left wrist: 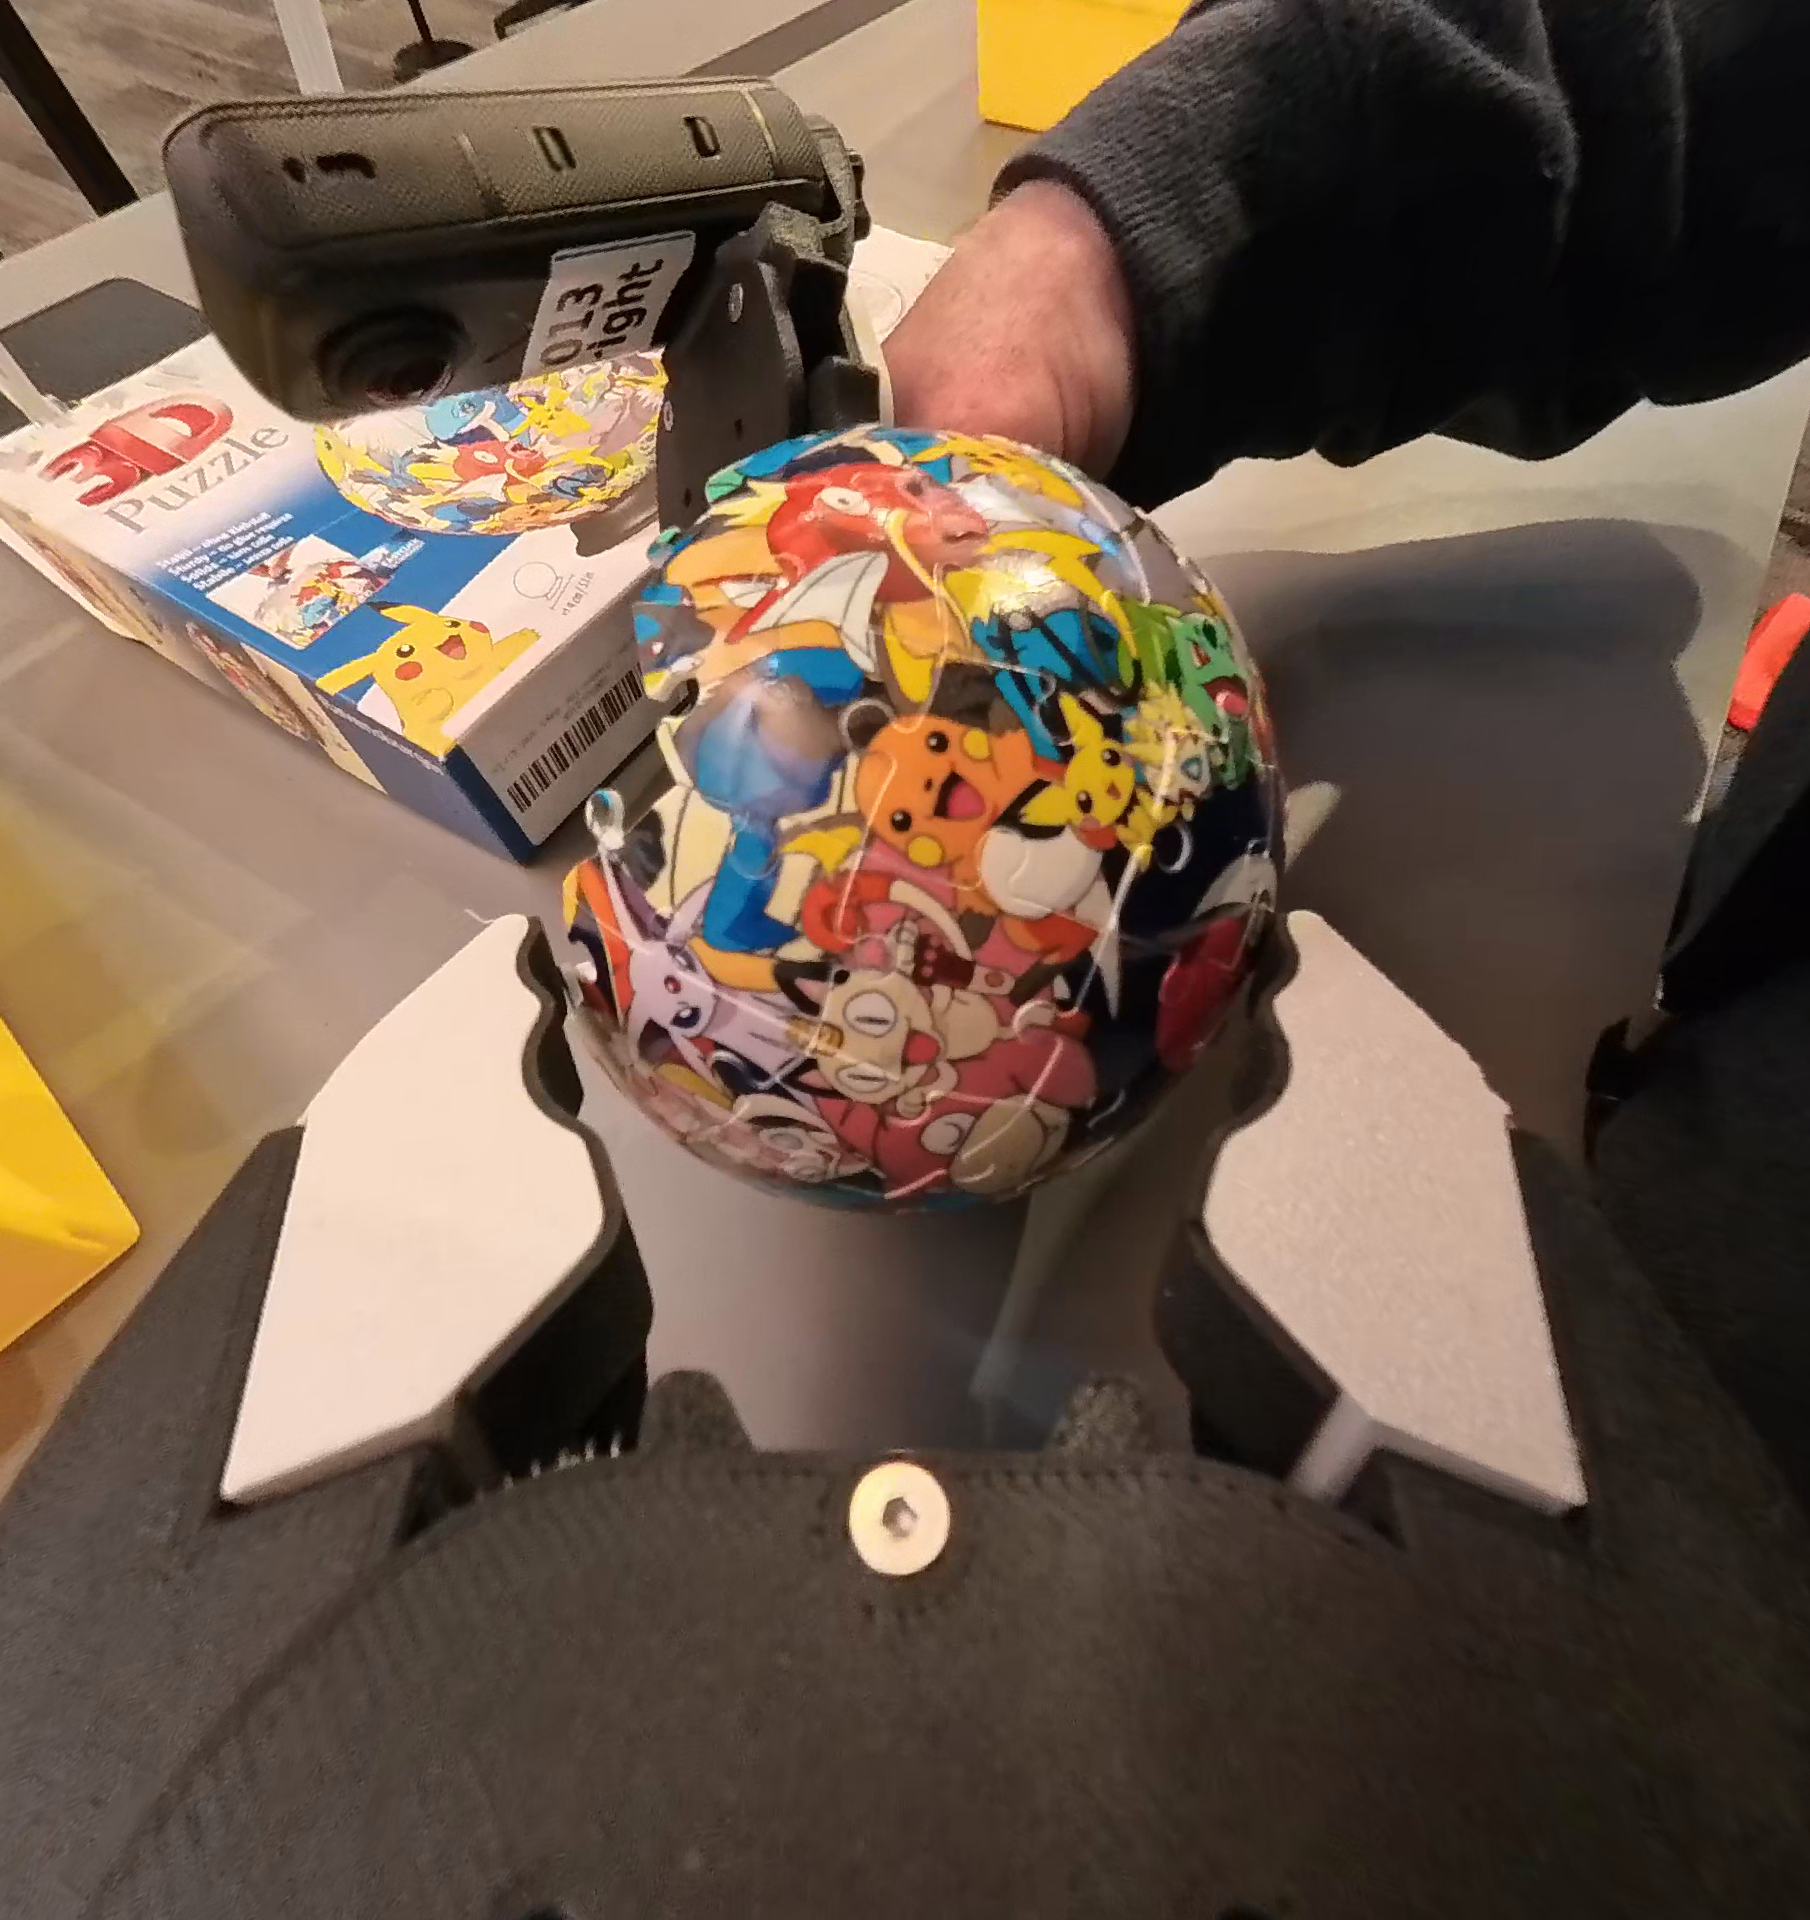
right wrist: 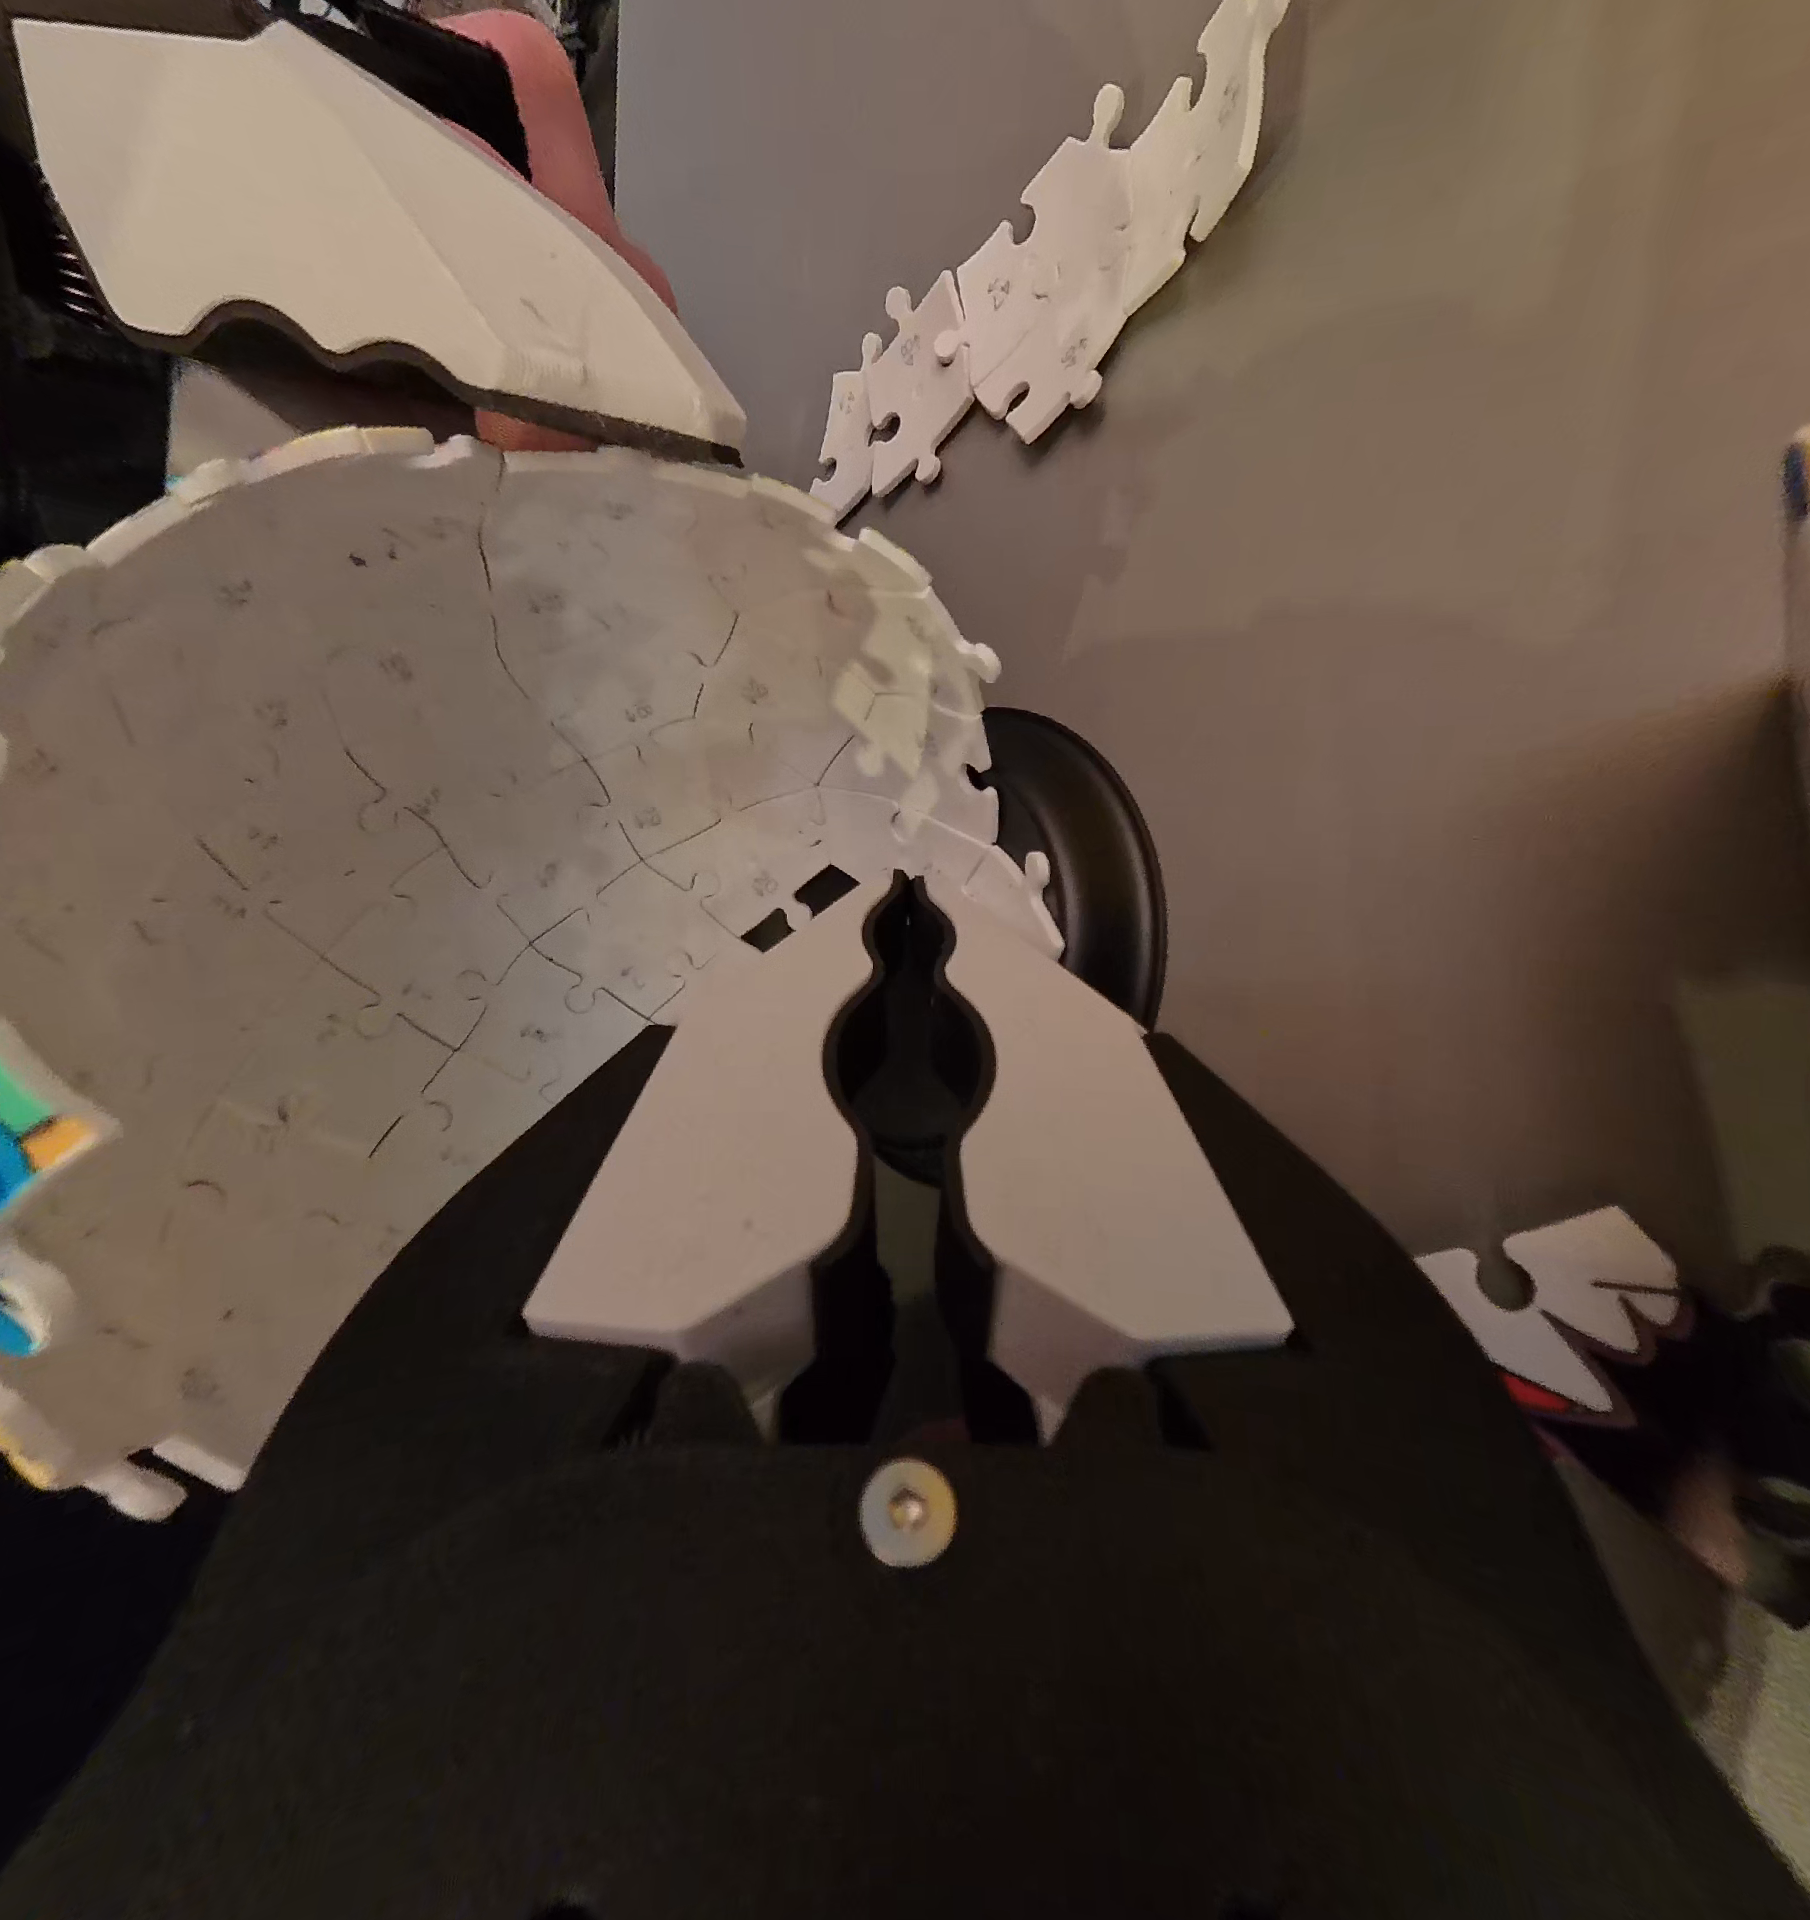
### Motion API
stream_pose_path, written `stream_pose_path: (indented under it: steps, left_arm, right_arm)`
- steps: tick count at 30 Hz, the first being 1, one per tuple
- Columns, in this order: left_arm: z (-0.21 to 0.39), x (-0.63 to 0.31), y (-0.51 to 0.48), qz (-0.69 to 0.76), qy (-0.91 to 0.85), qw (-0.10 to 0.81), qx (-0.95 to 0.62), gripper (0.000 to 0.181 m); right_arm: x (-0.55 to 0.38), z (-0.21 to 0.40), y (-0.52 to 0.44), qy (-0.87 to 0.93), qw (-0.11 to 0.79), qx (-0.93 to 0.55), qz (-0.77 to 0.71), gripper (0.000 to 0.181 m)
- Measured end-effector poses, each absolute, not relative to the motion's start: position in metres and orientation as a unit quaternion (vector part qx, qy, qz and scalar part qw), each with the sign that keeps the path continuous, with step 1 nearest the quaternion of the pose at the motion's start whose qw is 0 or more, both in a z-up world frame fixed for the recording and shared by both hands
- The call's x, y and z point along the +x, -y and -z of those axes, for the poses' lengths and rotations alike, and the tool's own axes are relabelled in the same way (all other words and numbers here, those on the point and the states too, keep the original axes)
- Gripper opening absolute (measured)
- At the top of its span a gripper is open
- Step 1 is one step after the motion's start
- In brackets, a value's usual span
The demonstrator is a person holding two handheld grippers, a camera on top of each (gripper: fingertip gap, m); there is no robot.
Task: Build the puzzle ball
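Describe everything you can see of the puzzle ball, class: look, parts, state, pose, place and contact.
The puzzle ball is a glossy, incomplete shell of interlocked curved pieces, printed outside with bright cartoon creatures. The right wrist view shows its hollow white inside, faintly marked, with a jagged open rim. It appears held above the grey table between the wide-spread fingers of the left gripper. The right gripper, jaws closed, meets its rim.
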State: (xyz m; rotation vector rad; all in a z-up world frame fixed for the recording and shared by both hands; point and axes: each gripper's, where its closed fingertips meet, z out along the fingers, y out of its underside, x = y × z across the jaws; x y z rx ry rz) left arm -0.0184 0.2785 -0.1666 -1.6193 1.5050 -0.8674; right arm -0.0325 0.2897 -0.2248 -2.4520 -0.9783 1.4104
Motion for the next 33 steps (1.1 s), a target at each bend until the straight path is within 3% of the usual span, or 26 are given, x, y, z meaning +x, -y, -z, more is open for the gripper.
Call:
stream_pose_path:
  steps: [18,33]
  left_arm:
    - [0.167,-0.020,-0.281,0.340,-0.595,0.369,-0.627,0.122]
    - [0.167,-0.019,-0.281,0.344,-0.596,0.368,-0.626,0.122]
  right_arm:
    - [-0.021,0.216,-0.299,0.312,0.106,-0.821,-0.466,0.008]
    - [0.034,0.195,-0.306,0.290,0.206,-0.846,-0.397,0.022]
